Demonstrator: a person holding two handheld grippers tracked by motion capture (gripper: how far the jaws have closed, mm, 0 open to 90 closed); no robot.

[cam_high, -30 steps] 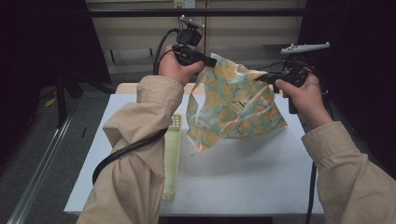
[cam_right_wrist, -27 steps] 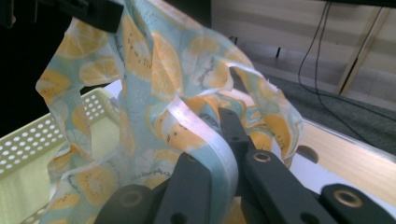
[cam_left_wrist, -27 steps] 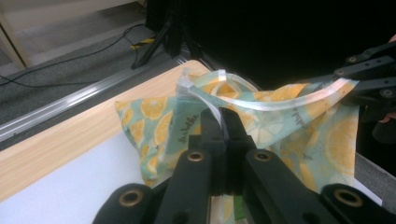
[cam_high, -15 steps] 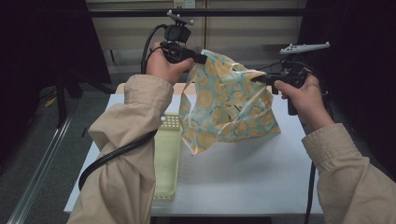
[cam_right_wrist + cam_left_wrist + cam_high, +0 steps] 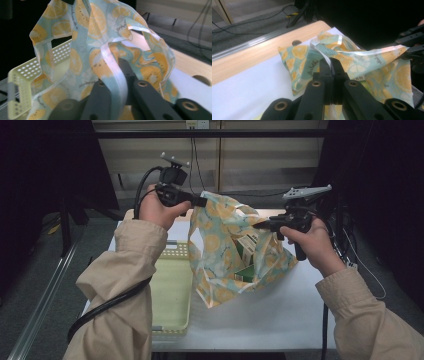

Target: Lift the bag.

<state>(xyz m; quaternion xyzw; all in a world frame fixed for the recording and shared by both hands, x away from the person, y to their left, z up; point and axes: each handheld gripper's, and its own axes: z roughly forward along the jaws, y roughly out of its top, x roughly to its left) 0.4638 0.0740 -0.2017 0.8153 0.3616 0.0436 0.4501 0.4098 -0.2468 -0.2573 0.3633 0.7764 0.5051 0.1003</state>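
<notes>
High view: a person holds a hand-held gripper in each hand above a white table [image 5: 280, 315]. The left hand-held gripper [image 5: 201, 200] and the right hand-held gripper [image 5: 260, 225] each pinch an upper edge of a bag [image 5: 220, 250] printed with orange slices on pale blue, spreading its mouth between them. The bag hangs with its bottom resting on the table, just right of a pale yellow-green perforated basket [image 5: 172, 290]. Inside the open mouth, a small carton [image 5: 246, 245] stands, with a green item below it that is too obscured to identify. A black cable [image 5: 107, 305] trails under the left sleeve.

Left gripper view: the jaws are closed tight on a white-edged fold of the bag [image 5: 352, 57], with the right hand-held gripper at the far right edge, clamped on the opposite corner.

Right gripper view: the jaws are closed on the bag's [image 5: 95, 37] white trim strip, and the basket [image 5: 27, 75] stands behind and to the left.
</notes>
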